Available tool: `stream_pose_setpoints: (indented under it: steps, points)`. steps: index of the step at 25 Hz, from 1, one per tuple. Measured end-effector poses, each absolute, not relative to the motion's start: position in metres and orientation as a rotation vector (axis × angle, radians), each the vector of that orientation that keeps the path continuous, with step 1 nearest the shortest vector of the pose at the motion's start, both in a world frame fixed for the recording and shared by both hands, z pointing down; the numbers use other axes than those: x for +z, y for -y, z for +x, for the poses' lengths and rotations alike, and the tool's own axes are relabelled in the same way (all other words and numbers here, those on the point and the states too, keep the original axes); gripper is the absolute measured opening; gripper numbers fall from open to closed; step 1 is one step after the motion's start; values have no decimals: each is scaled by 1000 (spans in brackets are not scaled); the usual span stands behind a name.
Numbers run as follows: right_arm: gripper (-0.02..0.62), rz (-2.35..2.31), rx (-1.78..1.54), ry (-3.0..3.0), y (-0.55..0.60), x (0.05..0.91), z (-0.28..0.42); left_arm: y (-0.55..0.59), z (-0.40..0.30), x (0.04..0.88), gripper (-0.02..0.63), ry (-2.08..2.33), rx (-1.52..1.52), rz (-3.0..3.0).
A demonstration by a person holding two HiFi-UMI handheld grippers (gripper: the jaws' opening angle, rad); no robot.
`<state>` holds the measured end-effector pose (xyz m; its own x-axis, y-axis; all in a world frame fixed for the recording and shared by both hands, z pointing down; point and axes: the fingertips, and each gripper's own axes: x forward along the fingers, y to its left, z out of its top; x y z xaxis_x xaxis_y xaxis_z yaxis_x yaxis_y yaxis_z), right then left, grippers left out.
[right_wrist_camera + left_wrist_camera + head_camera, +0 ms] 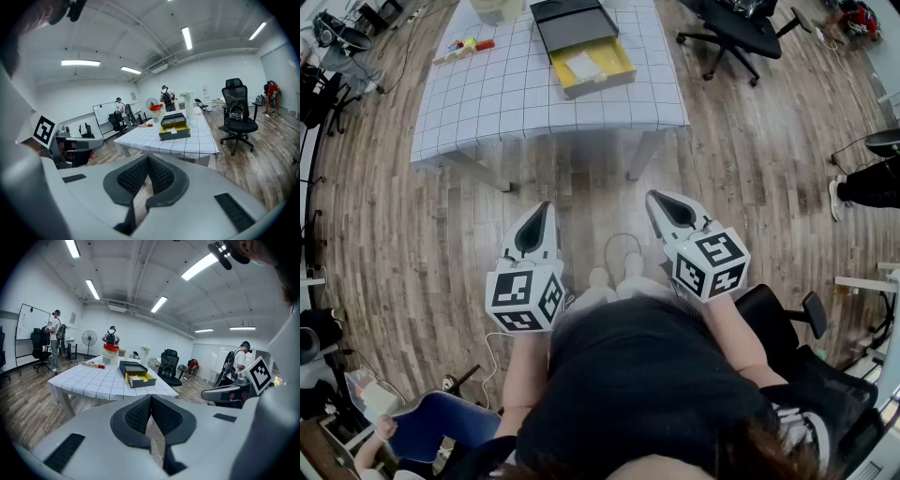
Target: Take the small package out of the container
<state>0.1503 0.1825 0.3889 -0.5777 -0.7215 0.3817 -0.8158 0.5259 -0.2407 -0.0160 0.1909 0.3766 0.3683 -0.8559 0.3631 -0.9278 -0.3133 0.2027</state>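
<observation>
A yellow-lined open box (592, 67) with a black lid (572, 23) behind it rests on the checked table (516, 94). Inside the box lies a small white package (582, 66). The same box (139, 379) shows in the left gripper view and, as the box (174, 132), in the right gripper view. Both grippers hang over the wooden floor, well short of the table. My left gripper (542, 208) is shut with nothing in it. My right gripper (655, 199) is shut and empty too.
Small coloured items (464, 46) and a clear container (495, 7) sit at the table's far left. A black office chair (733, 33) stands right of the table, another chair (797, 323) beside the person. People (55, 338) stand by a whiteboard in the distance.
</observation>
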Motion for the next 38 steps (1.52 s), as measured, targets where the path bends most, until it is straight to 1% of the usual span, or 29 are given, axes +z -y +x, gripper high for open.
stream_pose_setpoints:
  steps: [11, 18, 22, 30, 34, 38]
  points:
    - [14, 1330, 607, 2549, -160, 379, 164, -170, -8, 366, 26, 1585, 244, 2258]
    - [14, 1256, 585, 2607, -137, 372, 171, -146, 0, 362, 26, 1632, 242, 2228]
    - [14, 1222, 585, 2621, -124, 375, 178, -134, 14, 356, 26, 1613, 196, 2249]
    - [14, 1162, 591, 2629, -104, 383, 200, -117, 41, 361, 25, 1626, 201, 2225]
    - [14, 1129, 605, 2633, -98, 392, 195, -117, 47, 366, 25, 1615, 251, 2235]
    - [14, 1093, 597, 2636, -94, 394, 185, -116, 37, 373, 25, 1623, 276, 2191]
